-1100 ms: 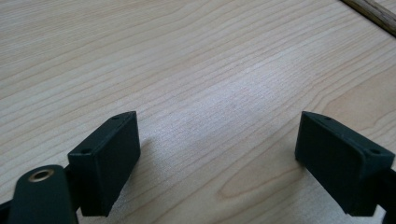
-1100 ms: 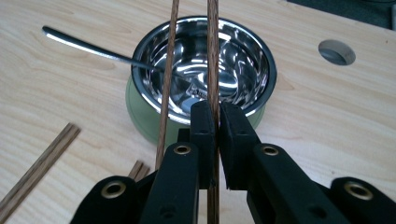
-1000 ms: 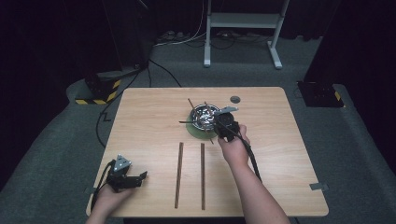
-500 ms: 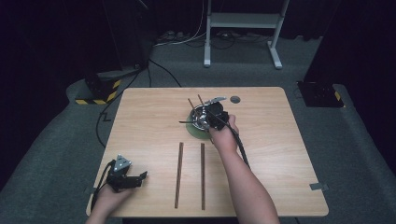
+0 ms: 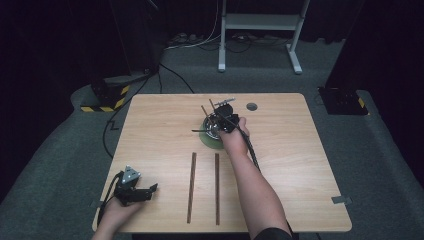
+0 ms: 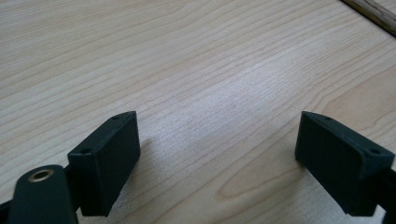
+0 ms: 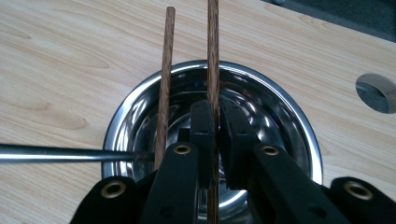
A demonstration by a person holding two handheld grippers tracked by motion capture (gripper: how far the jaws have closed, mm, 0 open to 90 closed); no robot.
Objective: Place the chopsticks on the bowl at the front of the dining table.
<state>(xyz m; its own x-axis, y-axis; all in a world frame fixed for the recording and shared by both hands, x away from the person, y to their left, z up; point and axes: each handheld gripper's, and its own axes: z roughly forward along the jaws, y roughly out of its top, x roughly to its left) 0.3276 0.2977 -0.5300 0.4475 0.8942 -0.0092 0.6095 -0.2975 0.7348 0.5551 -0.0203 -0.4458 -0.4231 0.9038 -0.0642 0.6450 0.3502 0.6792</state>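
Note:
A steel bowl (image 5: 212,129) (image 7: 280,109) stands on a green mat (image 5: 214,143) at mid-table. My right gripper (image 5: 223,118) (image 7: 215,114) hovers over the bowl, shut on a brown wooden chopstick (image 7: 213,56) that points away from me. A second chopstick (image 7: 164,79) leans in the bowl just to its left, and a metal handle (image 7: 60,153) (image 5: 198,131) sticks out over the bowl's left rim. Two more chopsticks (image 5: 191,186) (image 5: 217,187) lie parallel on the table nearer to me. My left gripper (image 5: 149,190) (image 6: 219,144) rests at the near left corner, open over bare wood.
A round cable hole (image 5: 251,106) (image 7: 377,91) sits in the tabletop (image 5: 300,165) right of the bowl. Past the far edge are a white metal stand (image 5: 260,22) and cables on the grey floor. A black box (image 5: 345,100) lies off the right corner.
My right gripper has carried the held chopstick left and slightly away, from the bowl's right side to over its middle. The left gripper has stayed put.

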